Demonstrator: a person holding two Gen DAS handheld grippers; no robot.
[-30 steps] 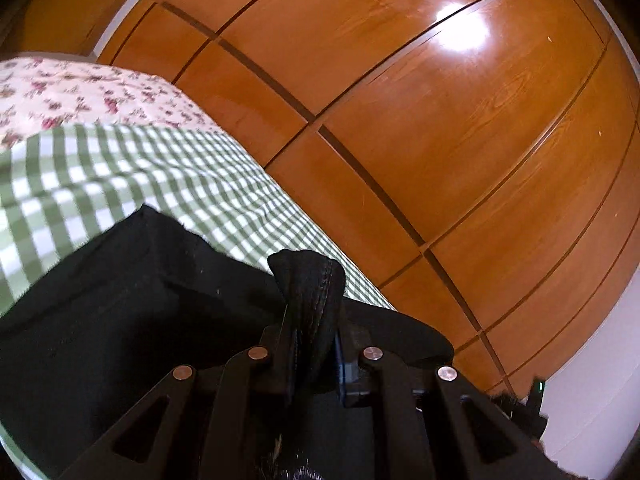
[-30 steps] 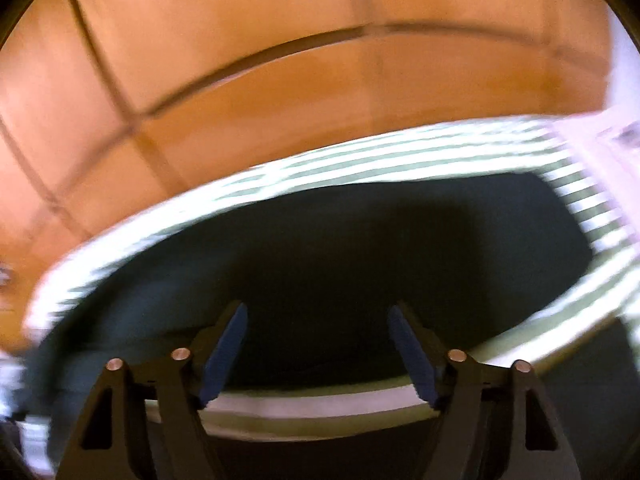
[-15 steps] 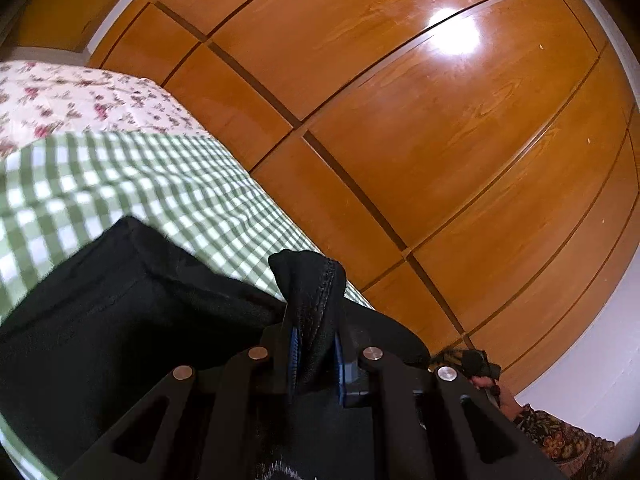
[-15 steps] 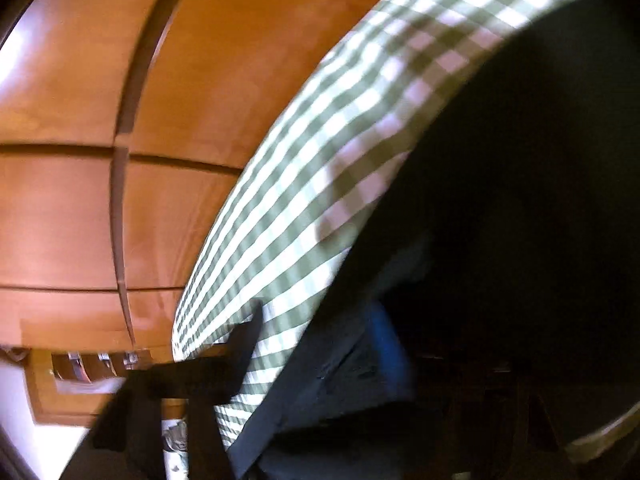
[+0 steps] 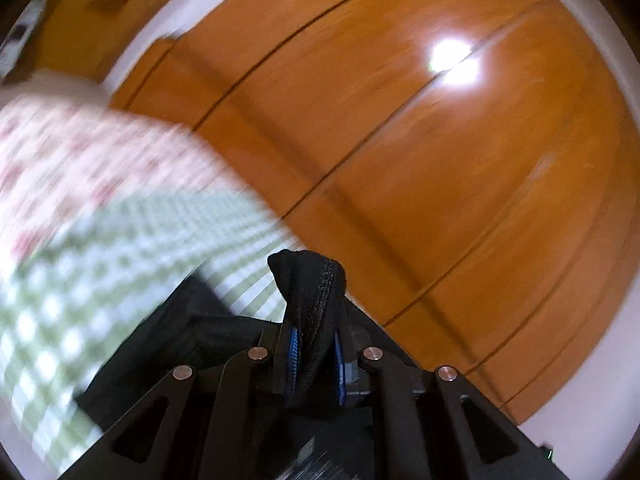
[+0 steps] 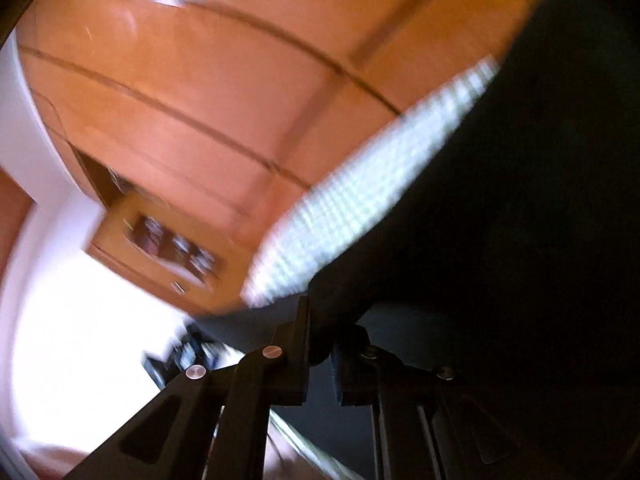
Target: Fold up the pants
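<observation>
The black pants (image 5: 168, 344) lie on a green-checked bedspread (image 5: 80, 264). My left gripper (image 5: 314, 356) is shut on a stitched fold of the pants that sticks up between its blue pads. In the right wrist view the pants (image 6: 520, 200) fill the right side, dark and close. My right gripper (image 6: 320, 352) is shut on an edge of the pants, lifted off the bedspread (image 6: 360, 200). Both views are motion-blurred.
A wooden wardrobe (image 5: 400, 140) with panelled doors stands close behind the bed. A floral sheet (image 5: 80, 152) lies beyond the checked spread. A wooden shelf (image 6: 160, 244) with small items hangs on the white wall in the right wrist view.
My right gripper was open above the pants, then closed on their edge and lifted it. My left gripper kept its hold and swung, tilting its view upward.
</observation>
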